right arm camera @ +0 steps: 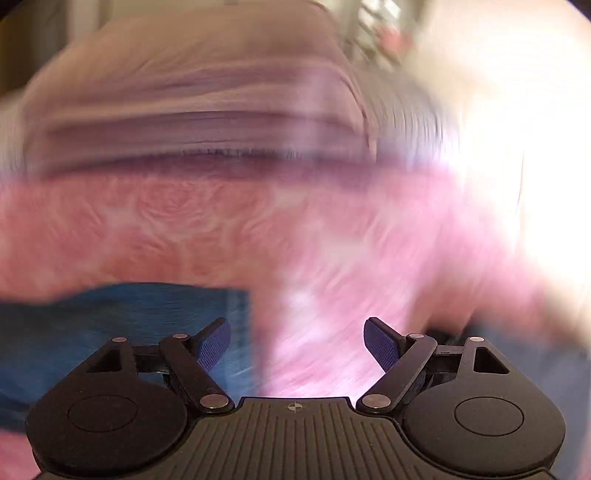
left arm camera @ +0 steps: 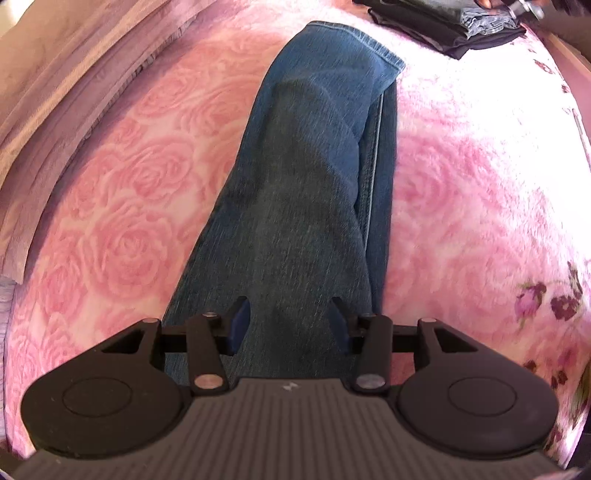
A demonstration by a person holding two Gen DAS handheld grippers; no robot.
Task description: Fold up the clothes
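Blue jeans (left arm camera: 306,177), legs laid one over the other, run up the centre of the left wrist view across a pink rose-patterned blanket (left arm camera: 122,206), hem at the upper centre; the left gripper (left arm camera: 290,325) sits low in the frame over the near end of the denim, jaws apart, nothing between them. A dark folded stack of clothes (left arm camera: 450,26) lies at the upper right edge. Right wrist view is heavily blurred: right gripper (right arm camera: 297,341) spread wide and empty above the blanket, blue denim at lower left, a mauve bed cover (right arm camera: 192,92) across the top
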